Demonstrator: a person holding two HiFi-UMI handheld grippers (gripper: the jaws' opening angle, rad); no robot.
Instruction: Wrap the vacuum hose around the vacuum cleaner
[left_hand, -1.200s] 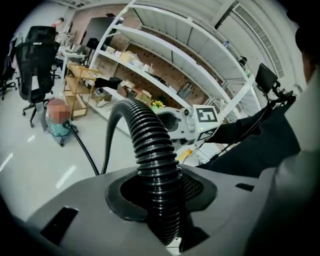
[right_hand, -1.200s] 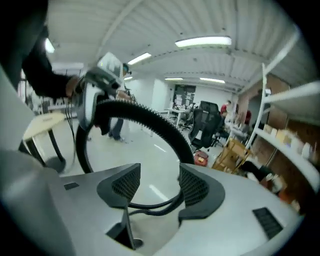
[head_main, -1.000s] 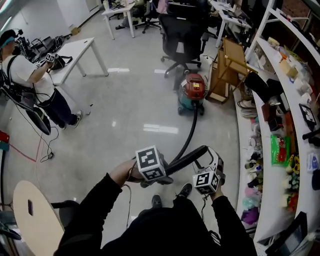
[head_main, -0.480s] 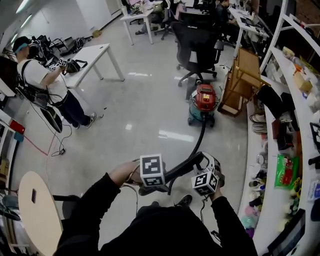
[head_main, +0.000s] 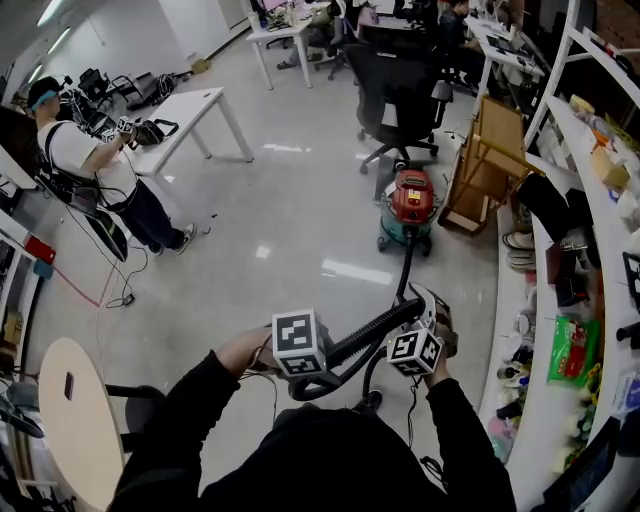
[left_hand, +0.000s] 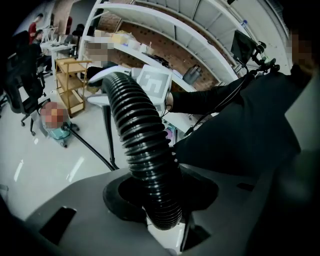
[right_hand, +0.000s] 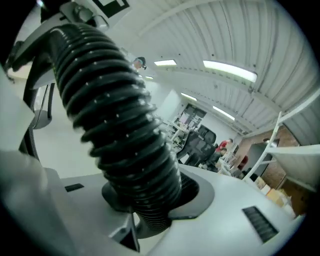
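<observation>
Head view: glossy grey floor (head_main: 290, 200), open across mid-frame. Cluttered shelves (head_main: 540, 400) line the right edge. Vacuum cleaner (head_main: 411, 205) stands upper right of centre, with its hose (head_main: 375, 325) trailing toward the frame bottom.
Left gripper view: left gripper (left_hand: 165, 220) clamped on hose, jaws having just eased slightly.
Right gripper view: right gripper (right_hand: 145, 220) has just been closing and is now clenched on hose.

The red-topped canister vacuum cleaner (head_main: 411, 205) stands on the grey floor (head_main: 280, 230), before a black office chair (head_main: 398, 88) and left of a wooden rack (head_main: 488, 150), its black ribbed hose (head_main: 375, 328) running nearer.
</observation>
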